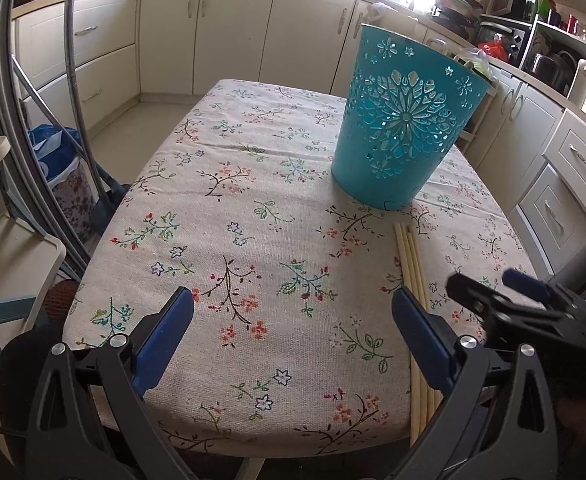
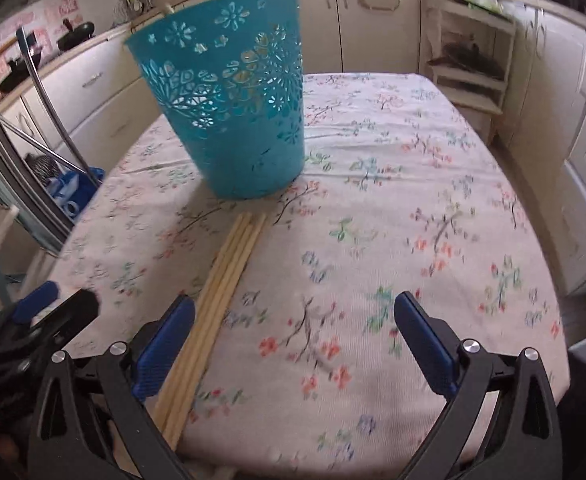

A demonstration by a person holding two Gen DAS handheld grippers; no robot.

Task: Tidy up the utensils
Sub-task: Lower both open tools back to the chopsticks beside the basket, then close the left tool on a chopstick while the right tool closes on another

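Observation:
A teal cut-out bucket [image 1: 405, 120] [image 2: 233, 108] stands upright on the floral tablecloth [image 1: 253, 240] [image 2: 393, 208]; a pale stick end pokes above its far rim in the right wrist view. Several pale wooden chopsticks [image 1: 413, 276] [image 2: 221, 280] lie side by side in front of the bucket, reaching past the table's near edge. My left gripper [image 1: 293, 312] stands open above the cloth, the chopsticks just by its right finger. My right gripper [image 2: 295, 320] is open and holds nothing, the chopsticks by its left finger. Each gripper shows at the other view's edge [image 1: 505, 292] [image 2: 49, 312].
Cream kitchen cabinets [image 1: 221, 32] ring the table. A white chair [image 1: 17, 264] and a blue bag [image 1: 53, 148] stand to the left, with metal poles [image 1: 69, 80] beside them. A small open shelf unit [image 2: 469, 60] sits beyond the table's far right corner.

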